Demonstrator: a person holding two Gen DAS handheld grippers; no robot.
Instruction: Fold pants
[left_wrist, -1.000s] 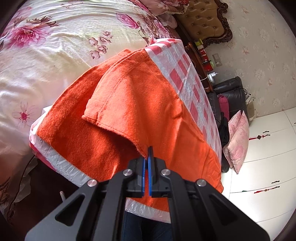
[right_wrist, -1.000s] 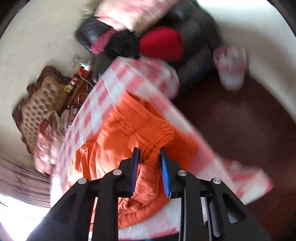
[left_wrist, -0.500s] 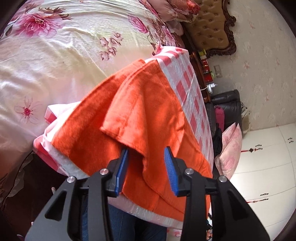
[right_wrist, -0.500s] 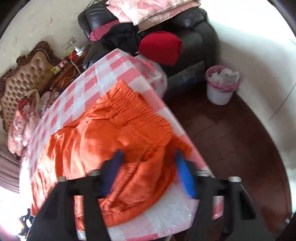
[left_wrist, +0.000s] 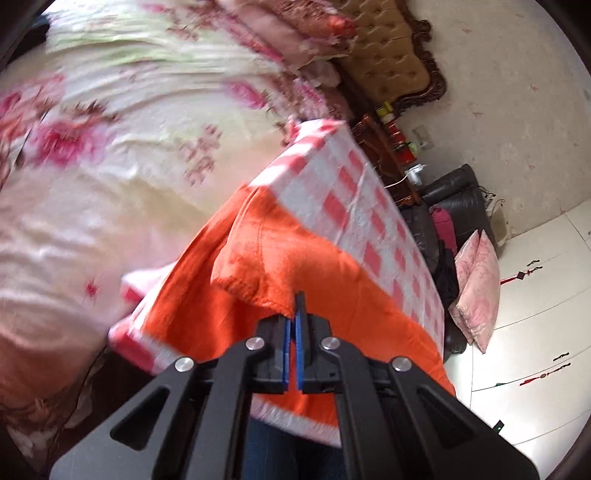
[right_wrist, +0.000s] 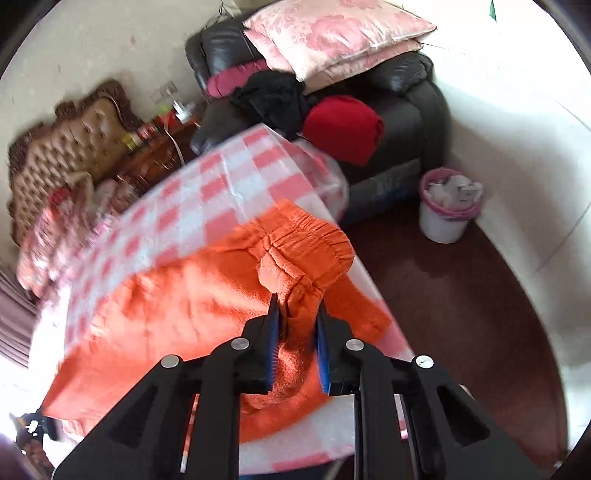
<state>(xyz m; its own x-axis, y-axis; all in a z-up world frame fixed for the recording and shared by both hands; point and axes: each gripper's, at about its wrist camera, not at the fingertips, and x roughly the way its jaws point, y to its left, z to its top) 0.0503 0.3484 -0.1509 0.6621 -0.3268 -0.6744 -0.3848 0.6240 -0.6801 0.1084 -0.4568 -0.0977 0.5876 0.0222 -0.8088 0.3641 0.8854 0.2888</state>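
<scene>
Left wrist view: left tool (left_wrist: 294, 314) pinched tight, blue pads nearly touching, clamped on the hem corner of a raised flap of the orange pants (left_wrist: 332, 295). One pair of pants, spread across the near end of the bench, which wears a pink-and-white checkered cloth (left_wrist: 354, 199). Pants run off the bench's near edge and toward its left edge. Only this view shows the floral bed (left_wrist: 92, 147) along the bench's left side, and the white cabinet doors (left_wrist: 535, 314) at right. One tufted tan headboard (left_wrist: 388, 59) past the far end. One pink pillow (left_wrist: 476, 284) visible here, by the dark sofa (left_wrist: 458, 199). Bed area is motion-blurred.

Right wrist view: right tool (right_wrist: 295, 314) holds a bunched wad of the pants (right_wrist: 184, 314) at the gathered elastic waistband, near the bench's right edge; pads stand apart with cloth packed between them. Checkered cloth (right_wrist: 207, 206) bare on the far half. Only this view shows: two stacked pink pillows (right_wrist: 332, 33) on the black sofa (right_wrist: 406, 110), one red bundle (right_wrist: 343, 125), one black garment (right_wrist: 273, 96), one white bin with pink liner (right_wrist: 448, 206) on the dark floor (right_wrist: 461, 314). Headboard (right_wrist: 66, 147) at left, blurred.
</scene>
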